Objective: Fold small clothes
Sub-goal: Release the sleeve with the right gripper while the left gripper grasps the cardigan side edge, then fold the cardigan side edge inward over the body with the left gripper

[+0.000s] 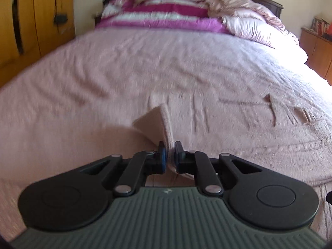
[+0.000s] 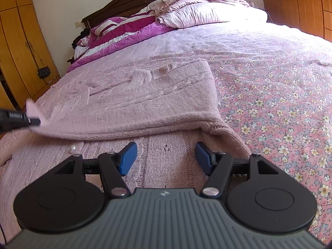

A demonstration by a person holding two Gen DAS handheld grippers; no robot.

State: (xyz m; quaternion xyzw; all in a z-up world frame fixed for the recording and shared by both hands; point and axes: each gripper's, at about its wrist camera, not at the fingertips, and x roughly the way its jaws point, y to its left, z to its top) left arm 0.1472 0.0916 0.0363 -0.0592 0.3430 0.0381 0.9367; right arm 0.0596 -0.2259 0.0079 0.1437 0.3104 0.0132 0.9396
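The pink knitted garment [image 2: 145, 95] lies on the bed [image 2: 269, 78], soft and floppy, surely light. The left tongs [image 1: 168, 152] pinch its edge tightly; the right tongs [image 2: 166, 158] hover wide apart above it, empty. Best hold: the hem corner.

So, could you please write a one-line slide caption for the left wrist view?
Left hand-held gripper shut on an edge of the pink knitted garment, lifting it above the pink bedspread.

The left gripper [image 1: 169, 152] is pinched tight on a fold of the pink knitted garment [image 1: 164, 122], which is lifted up. The right gripper [image 2: 166, 157] is held wide apart, tilted down, with nothing gripped.
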